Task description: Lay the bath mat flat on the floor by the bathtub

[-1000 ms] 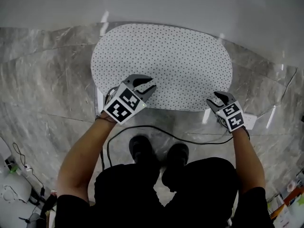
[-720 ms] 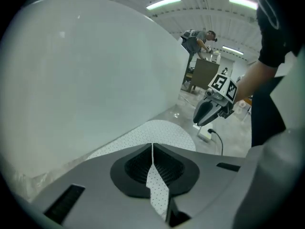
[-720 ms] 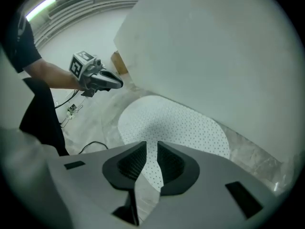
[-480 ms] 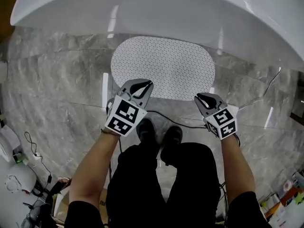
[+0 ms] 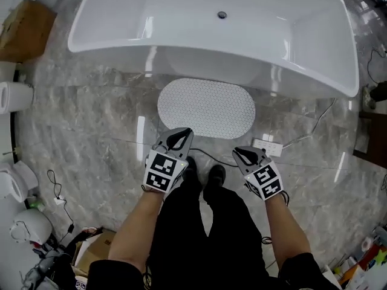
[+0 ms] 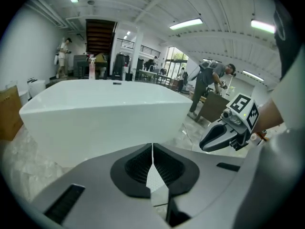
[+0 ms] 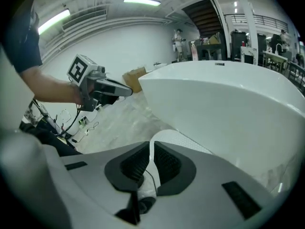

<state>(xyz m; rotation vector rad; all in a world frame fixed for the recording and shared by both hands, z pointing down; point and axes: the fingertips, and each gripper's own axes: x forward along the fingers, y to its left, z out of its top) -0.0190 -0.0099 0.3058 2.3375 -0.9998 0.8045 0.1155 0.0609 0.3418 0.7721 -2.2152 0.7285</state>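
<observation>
The white dotted oval bath mat (image 5: 206,109) lies flat on the marble floor, right against the white bathtub (image 5: 109,41). Both grippers hang high above the floor on the near side of the mat, over the person's feet. My left gripper (image 5: 183,132) is shut with nothing in it; in its own view the left gripper (image 6: 152,151) has its pads together, and a sliver of mat (image 6: 156,180) shows below them. My right gripper (image 5: 237,152) has just been closing, with nothing between its jaws; the right gripper (image 7: 152,149) shows only a thin slit above the mat (image 7: 181,140).
A black cable and a white power strip (image 5: 267,145) lie on the floor right of the mat. A cardboard box (image 5: 25,29) and white fixtures (image 5: 15,95) stand at the left. The person's shoes (image 5: 214,175) are just short of the mat.
Both grippers and the head camera have risen far above the mat. Both sets of jaws went from open to closed. The mat has stayed flat by the tub.
</observation>
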